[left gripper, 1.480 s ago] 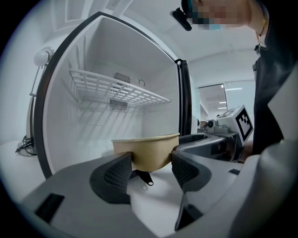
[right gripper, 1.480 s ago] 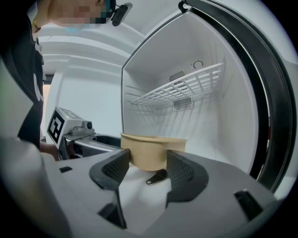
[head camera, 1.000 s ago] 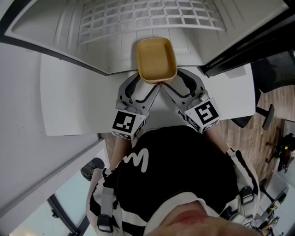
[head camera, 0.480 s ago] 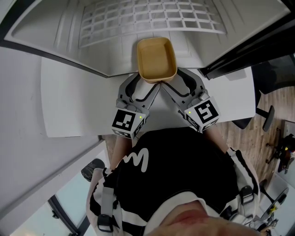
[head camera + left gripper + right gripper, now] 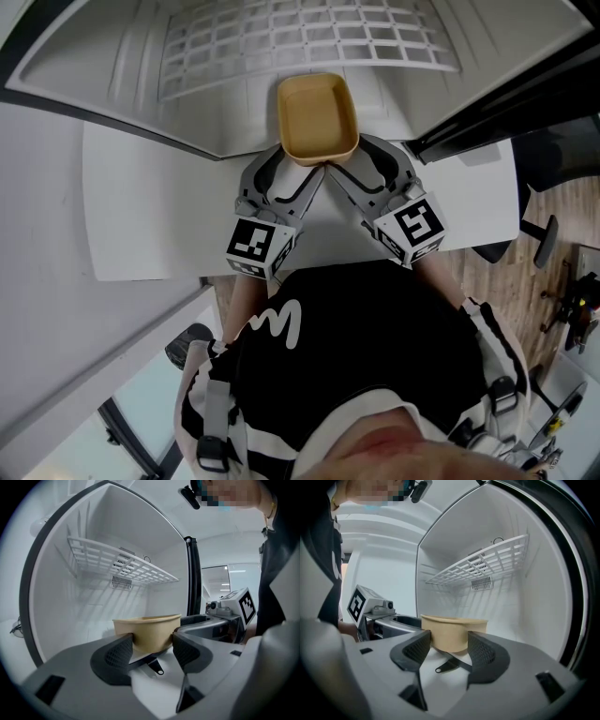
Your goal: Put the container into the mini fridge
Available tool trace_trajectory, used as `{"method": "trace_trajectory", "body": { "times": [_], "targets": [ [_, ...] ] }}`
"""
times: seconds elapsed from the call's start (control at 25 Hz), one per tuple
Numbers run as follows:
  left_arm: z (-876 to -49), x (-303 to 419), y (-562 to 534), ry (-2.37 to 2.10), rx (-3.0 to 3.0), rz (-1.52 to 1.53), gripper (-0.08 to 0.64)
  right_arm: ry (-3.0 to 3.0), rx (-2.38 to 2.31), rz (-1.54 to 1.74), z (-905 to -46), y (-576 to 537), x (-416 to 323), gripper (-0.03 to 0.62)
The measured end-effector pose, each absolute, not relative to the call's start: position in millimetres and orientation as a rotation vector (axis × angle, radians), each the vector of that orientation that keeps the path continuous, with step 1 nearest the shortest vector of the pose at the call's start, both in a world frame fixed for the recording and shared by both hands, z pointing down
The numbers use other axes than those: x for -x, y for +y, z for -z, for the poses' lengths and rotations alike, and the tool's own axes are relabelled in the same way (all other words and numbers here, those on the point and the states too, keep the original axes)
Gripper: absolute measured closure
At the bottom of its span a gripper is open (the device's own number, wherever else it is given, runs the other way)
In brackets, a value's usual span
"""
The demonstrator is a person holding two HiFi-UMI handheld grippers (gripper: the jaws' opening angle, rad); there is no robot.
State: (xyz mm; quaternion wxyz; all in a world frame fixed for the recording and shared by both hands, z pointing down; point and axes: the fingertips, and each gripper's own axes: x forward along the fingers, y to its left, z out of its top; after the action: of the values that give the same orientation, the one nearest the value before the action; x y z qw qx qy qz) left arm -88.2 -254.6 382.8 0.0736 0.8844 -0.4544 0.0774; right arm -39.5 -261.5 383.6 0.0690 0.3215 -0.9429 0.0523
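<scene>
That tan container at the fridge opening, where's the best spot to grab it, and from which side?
Grip the container at its near end, one corner per gripper, coming from the person's side: the far end points into the fridge. It is upright with rounded corners, so jaws fit around each. The left gripper and right gripper clamp it that way.

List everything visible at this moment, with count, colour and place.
container: one, tan, empty, at the fridge's mouth, held by both tongs
fridge: one, white inside, open, on the table
rack: one, white, inside the fridge, above the container
table: one, white, under the fridge
chair: one, black, far right
left tongs: one, grey, shut on the container's near end
right tongs: one, grey, shut on the same end
torso: black top, bottom of the head view
</scene>
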Motion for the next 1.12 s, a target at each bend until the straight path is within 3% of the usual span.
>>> {"method": "trace_trajectory", "body": {
  "times": [1.12],
  "targets": [
    [-388.0,92.8,-275.5,-1.374,-2.646,-0.249,0.288,-2.822,-0.961,-0.169,-384.8,-281.2,43.9,0.334]
  ]
}}
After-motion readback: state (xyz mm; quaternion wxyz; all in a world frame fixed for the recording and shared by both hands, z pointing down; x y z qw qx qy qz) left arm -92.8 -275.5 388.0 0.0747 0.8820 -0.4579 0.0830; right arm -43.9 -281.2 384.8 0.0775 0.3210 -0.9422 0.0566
